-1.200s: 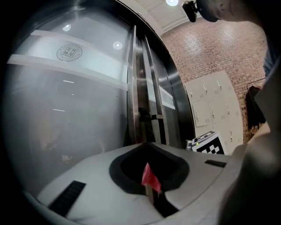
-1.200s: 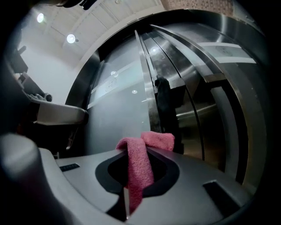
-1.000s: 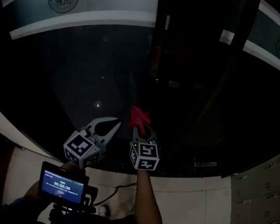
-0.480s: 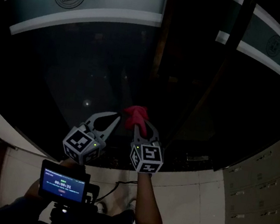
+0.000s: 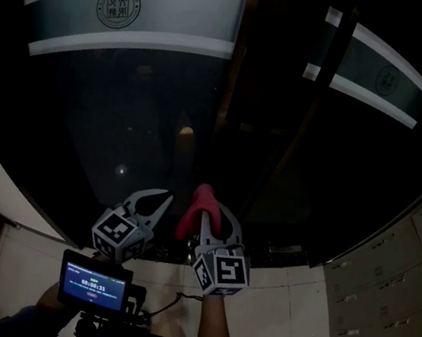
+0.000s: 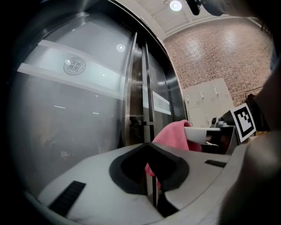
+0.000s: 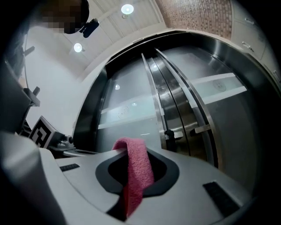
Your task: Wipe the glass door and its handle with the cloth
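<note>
Cloth: the pink cloth [image 5: 195, 210] is pinched in the right gripper [image 5: 211, 218]; its free end folds over the jaw tips and hangs down between them [image 7: 137, 171].
Right gripper: clamped on the cloth and pointed at the glass door [image 5: 148, 114], low down near the door's bottom edge.
Left gripper: the left gripper [image 5: 160, 199] has its jaws drawn together with nothing between them. It sits just beside the right one, and the pink seen past its tips is the other gripper's cloth.
Handle: a slim upright bar [image 7: 157, 103] at the seam where the two door leaves meet. Its long axis is vertical.
Key relation: the handle lies ahead of and above the cloth, slightly right of the right gripper's line. The right gripper is the nearer one and the only one carrying the cloth.
Contact: the cloth seems short of the glass, though I cannot be certain.
Next move, as I judge it: carry the cloth forward and up to the pane or the bar.
</note>
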The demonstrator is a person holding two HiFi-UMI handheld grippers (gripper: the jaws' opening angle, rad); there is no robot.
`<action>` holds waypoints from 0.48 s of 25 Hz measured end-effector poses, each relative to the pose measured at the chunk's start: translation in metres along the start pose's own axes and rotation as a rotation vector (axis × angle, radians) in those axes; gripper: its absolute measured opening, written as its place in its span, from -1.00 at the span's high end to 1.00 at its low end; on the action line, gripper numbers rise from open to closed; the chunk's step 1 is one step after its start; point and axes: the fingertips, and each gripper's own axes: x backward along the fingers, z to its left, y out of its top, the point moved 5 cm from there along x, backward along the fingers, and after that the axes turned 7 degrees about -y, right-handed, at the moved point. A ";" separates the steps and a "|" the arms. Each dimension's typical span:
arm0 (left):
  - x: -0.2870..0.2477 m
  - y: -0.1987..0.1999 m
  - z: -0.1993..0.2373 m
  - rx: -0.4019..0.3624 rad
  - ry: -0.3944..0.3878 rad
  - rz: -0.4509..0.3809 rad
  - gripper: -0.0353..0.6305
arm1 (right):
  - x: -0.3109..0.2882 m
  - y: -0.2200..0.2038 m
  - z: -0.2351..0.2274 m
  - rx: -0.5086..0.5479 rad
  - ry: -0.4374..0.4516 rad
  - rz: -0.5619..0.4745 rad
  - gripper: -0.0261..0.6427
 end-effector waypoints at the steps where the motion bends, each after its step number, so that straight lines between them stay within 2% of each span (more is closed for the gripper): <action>1: 0.004 0.001 -0.010 0.007 0.013 0.001 0.86 | 0.010 0.007 -0.001 0.001 0.014 -0.010 0.83; 5: 0.008 0.002 -0.062 0.016 0.076 0.010 0.86 | 0.055 0.031 -0.011 0.023 0.100 -0.031 0.83; 9: 0.002 -0.002 -0.131 0.004 0.163 0.012 0.86 | 0.106 0.048 -0.030 0.045 0.194 -0.015 0.83; 12: -0.003 -0.004 -0.172 0.027 0.200 0.003 0.86 | 0.138 0.059 -0.037 0.069 0.257 0.013 0.83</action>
